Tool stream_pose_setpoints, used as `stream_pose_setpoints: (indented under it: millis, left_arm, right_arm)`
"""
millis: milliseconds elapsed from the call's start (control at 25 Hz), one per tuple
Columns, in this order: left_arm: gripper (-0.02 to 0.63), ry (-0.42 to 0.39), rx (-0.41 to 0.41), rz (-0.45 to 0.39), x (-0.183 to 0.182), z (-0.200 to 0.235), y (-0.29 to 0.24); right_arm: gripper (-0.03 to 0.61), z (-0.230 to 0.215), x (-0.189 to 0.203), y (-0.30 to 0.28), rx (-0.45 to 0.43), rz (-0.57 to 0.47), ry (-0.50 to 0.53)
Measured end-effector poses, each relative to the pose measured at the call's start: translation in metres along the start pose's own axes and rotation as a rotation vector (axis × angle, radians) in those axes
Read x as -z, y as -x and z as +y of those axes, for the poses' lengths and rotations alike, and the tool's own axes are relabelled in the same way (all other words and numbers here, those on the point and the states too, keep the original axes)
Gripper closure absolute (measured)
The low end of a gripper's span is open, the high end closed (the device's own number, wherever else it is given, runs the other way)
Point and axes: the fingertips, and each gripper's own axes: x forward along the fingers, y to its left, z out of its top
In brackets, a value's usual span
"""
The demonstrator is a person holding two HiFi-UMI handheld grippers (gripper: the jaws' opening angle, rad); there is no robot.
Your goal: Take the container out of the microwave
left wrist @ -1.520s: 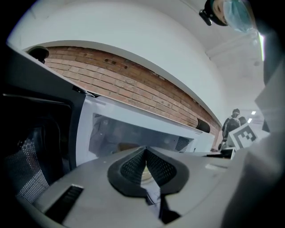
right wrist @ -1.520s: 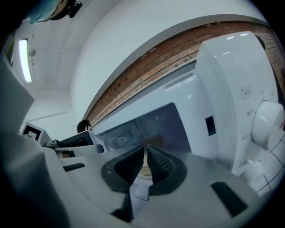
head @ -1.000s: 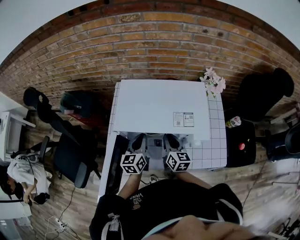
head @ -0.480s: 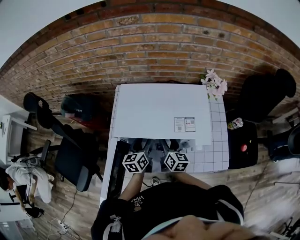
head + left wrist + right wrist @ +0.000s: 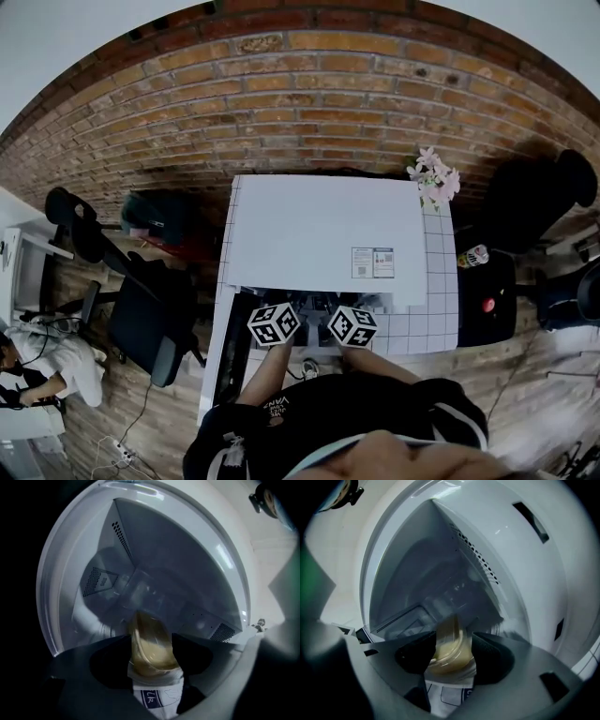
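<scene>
A white microwave (image 5: 323,234) stands on a tiled table, its dark door (image 5: 230,347) swung open to the left. Both grippers point into the cavity (image 5: 154,564), and their marker cubes (image 5: 274,323) (image 5: 352,326) show just in front of it. Inside lies a clear container (image 5: 152,646) with pale yellow contents, blurred. My left gripper (image 5: 149,651) has just been opening, and the container sits between its spread pads without a visible squeeze. My right gripper (image 5: 450,653) has likewise just been opening, with the same container (image 5: 449,646) between its pads.
Pink flowers (image 5: 433,178) stand at the table's back right corner. A black side table with a bottle (image 5: 473,255) is to the right and an office chair (image 5: 141,319) to the left. A brick wall runs behind. Another person (image 5: 37,361) is at far left.
Both marker cubes now sit closer to the microwave's front edge, and the grippers' dark front ends have gone further in under its top. The person at far left has shifted.
</scene>
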Motion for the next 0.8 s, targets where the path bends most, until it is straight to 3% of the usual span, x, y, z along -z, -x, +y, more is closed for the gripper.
stream_pose_setpoints:
  millis: [240,720,800]
  left_arm:
    - [0.351,0.017,-0.010,0.021,0.005,0.006,-0.009]
    - [0.354,0.007,0.009,0.053,0.014,0.009,-0.019]
    - [0.377,0.009,0.019,0.049,0.013,0.008,-0.020]
  right_arm:
    - [0.362,-0.001,-0.001,-0.007,-0.002,-0.008,-0.059]
    - [0.364,-0.003,0.016,-0.020,-0.002,0.055,-0.047]
    - [0.368,-0.002,0.016,-0.020,-0.010,0.057,-0.046]
